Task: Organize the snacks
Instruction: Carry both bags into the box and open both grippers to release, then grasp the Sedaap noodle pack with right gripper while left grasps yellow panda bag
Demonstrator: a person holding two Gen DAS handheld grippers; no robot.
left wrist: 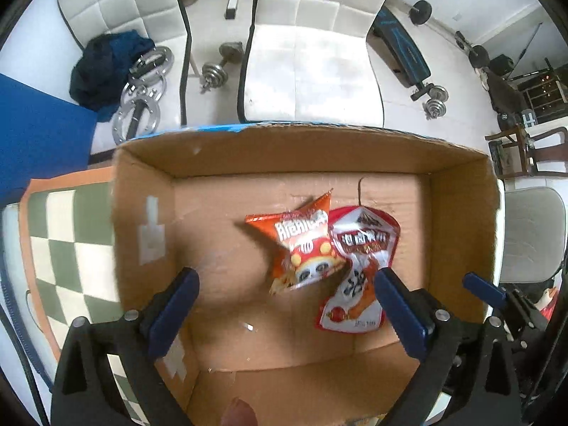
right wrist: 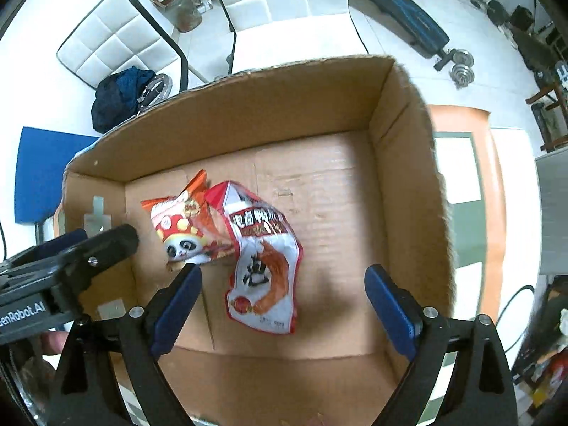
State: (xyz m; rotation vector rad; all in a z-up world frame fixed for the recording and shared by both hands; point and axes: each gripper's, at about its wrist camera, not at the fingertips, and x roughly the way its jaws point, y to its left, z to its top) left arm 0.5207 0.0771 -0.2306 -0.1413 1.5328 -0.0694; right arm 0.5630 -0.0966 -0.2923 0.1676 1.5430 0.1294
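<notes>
An open cardboard box holds two snack packets. An orange packet with a panda lies tilted, partly over a red-and-white packet on the box floor. My left gripper is open and empty above the box, its blue fingers either side of the packets. My right gripper is open and empty above the red-and-white packet. The left gripper's body shows at the left of the right wrist view. One right finger shows at the right of the left wrist view.
The box stands on a green-and-white checked cloth with an orange border. White padded chairs, dumbbells, a weight bench and a blue mat lie beyond on the floor.
</notes>
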